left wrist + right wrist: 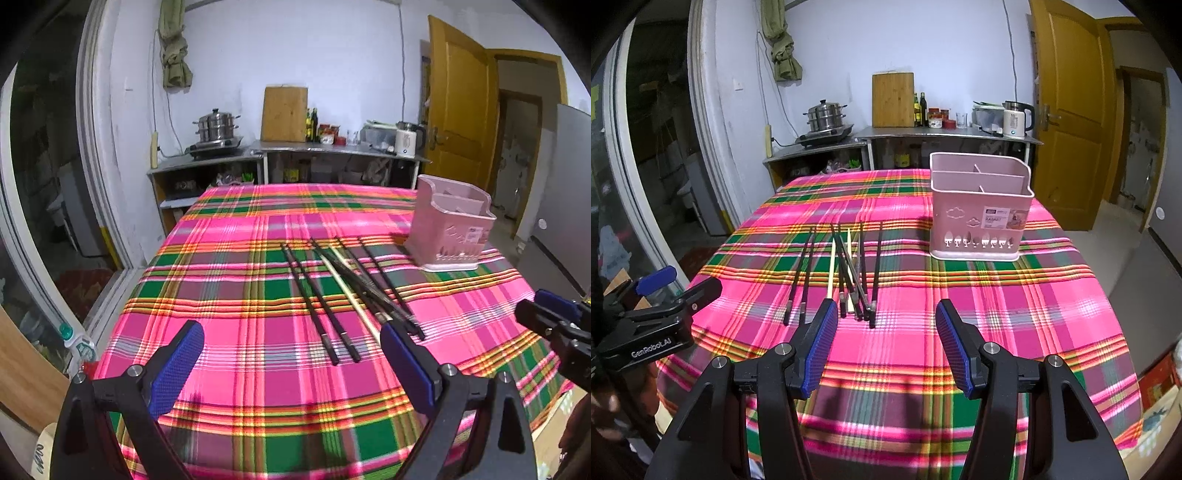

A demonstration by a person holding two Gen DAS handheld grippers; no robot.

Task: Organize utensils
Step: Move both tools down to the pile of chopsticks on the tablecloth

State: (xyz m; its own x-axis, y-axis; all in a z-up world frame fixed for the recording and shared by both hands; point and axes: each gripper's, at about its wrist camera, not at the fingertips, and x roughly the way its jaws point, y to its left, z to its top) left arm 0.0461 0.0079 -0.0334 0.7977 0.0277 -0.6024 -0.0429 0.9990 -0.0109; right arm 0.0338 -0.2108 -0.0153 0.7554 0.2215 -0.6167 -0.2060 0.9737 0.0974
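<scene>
Chopsticks [846,273] lie loose on the plaid tablecloth [960,314], mostly slim dark sticks with metal-capped ends plus pale bamboo-looking ones, several crossing in the middle. Just behind and to their right stands the pink plastic utensil holder [982,210], empty and divided into compartments (cut-out shapes along its base). Both tools hover short of the pile with nothing held: the right gripper [886,332] has its ridged blue pads spread, the left gripper [291,354] likewise wide apart. Best to take an outlying stick first, pinching near its thicker end, since thin round shafts could roll or drag crossed neighbours.
</scene>
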